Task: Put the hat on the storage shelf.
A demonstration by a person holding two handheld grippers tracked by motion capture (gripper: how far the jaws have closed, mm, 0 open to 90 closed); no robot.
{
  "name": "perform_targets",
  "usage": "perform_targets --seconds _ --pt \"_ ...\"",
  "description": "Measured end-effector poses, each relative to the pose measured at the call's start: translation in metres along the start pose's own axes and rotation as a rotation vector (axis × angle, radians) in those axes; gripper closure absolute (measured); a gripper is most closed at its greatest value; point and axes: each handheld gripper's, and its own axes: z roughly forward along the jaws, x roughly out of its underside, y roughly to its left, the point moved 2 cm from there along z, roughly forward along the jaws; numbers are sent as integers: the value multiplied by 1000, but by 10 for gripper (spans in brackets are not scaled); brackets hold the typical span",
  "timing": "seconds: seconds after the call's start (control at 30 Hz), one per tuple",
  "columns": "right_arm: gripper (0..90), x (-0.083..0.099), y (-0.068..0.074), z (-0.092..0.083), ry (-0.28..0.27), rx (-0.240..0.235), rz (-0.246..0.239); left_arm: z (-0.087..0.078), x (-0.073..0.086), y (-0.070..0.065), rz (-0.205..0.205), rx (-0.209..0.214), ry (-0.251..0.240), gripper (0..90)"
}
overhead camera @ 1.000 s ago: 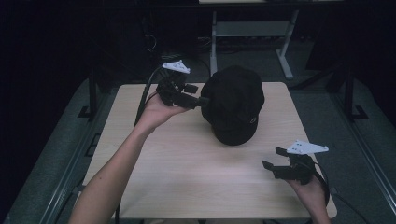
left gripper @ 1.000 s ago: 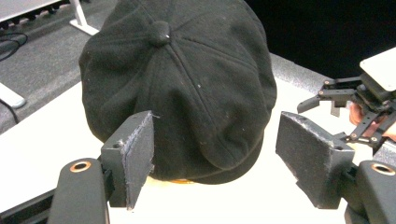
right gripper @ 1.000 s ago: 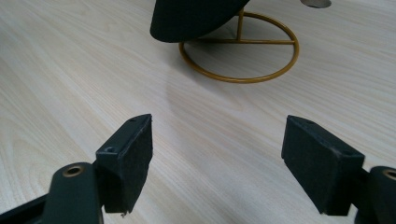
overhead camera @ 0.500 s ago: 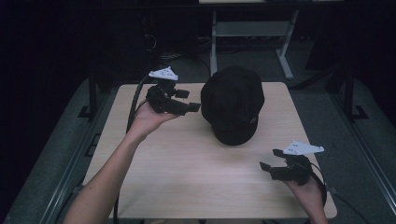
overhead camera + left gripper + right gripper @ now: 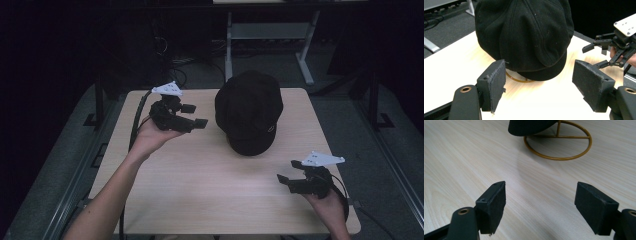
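Black cap [image 5: 249, 114] perched on a gold wire stand [image 5: 558, 143] toward the far middle of the surface [image 5: 210, 200]; left tongs [image 5: 194, 115] spread and empty just beside its left edge, right tongs [image 5: 287, 172] spread and empty near the front right corner, well apart from it. Could tip or drag the light stand if nudged sideways rather than lifted straight. No containers present.

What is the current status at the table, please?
Left hand-held gripper open, short of the black cap. Right hand-held gripper open, empty, near the table front edge. Cap sits on a gold wire stand. Nothing in the way.
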Motion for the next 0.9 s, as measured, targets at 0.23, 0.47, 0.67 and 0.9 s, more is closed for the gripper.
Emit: perform_targets --seconds 0.23,0.47,0.67,0.9 --pt "246 -1 1 1 4 -2 4 -3 18 4 -24 -7 7 262" --pt "246 -1 1 1 4 4 -2 -5 31 6 -49 -6 2 256" --pt "248 0 1 3 14 0 -6 -9 45 9 -54 -20 4 244" --pt "249 -1 0 5 18 -3 -8 -11 58 9 -70 -24 -1 241"
